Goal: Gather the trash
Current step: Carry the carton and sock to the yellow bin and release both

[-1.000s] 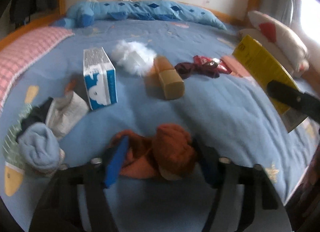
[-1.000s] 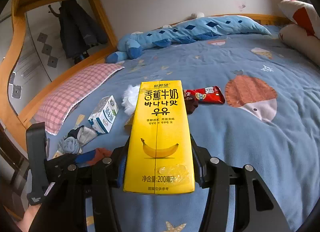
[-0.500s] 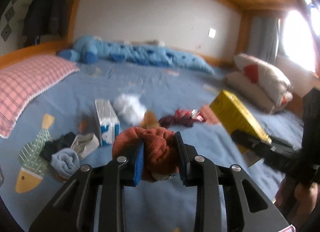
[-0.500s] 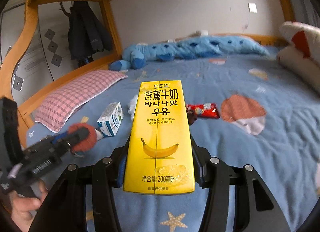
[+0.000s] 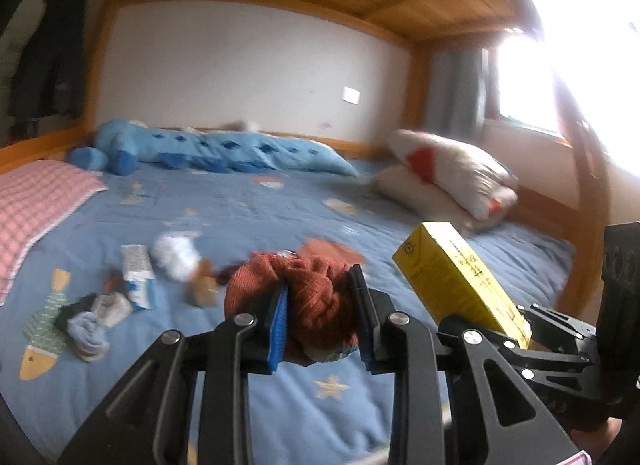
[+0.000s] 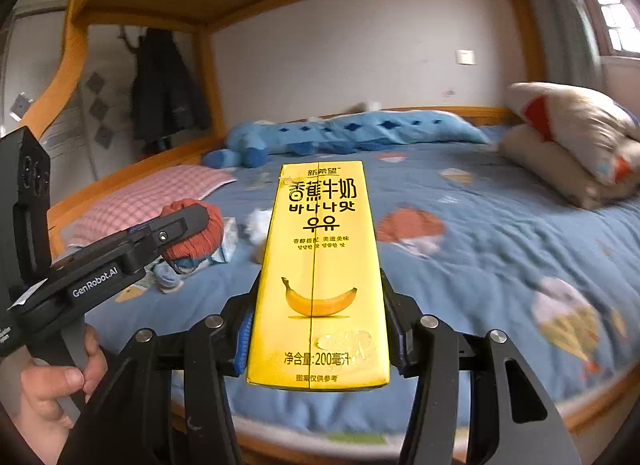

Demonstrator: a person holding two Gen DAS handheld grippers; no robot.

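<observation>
Blue covers [image 5: 256, 217] with little fish and stars spread over a big bed [image 6: 480, 249] under a wooden roof. At the far end lies a long blue pillow [image 5: 240, 149], and a pink checked pillow [image 5: 36, 201] sits on the left side. Two fat cream pillows [image 5: 448, 181] with red patches are stacked on the right, by the bright window.

The left gripper [image 5: 322, 305] is up above the bed, and its two blue pads squeeze a ball of orange-red knitted cloth [image 5: 316, 297]. In the right wrist view that same ball [image 6: 200, 233] sticks out past the black finger (a hand [image 6: 56, 389] holds the handle low on the left).

The right gripper [image 6: 318, 333] holds a tall yellow banana milk carton [image 6: 320, 265] tight by its bottom end, with the top pointing away over the bed. The left wrist view shows this carton [image 5: 456, 281] just to the right, tilted.

Down on the covers there are more things, blurry but close together: a white and blue small carton [image 5: 138, 281], a fluffy white lump [image 5: 176, 257], a small brown thing [image 5: 202, 289], and a heap of grey and pale blue socks [image 5: 90, 321].
</observation>
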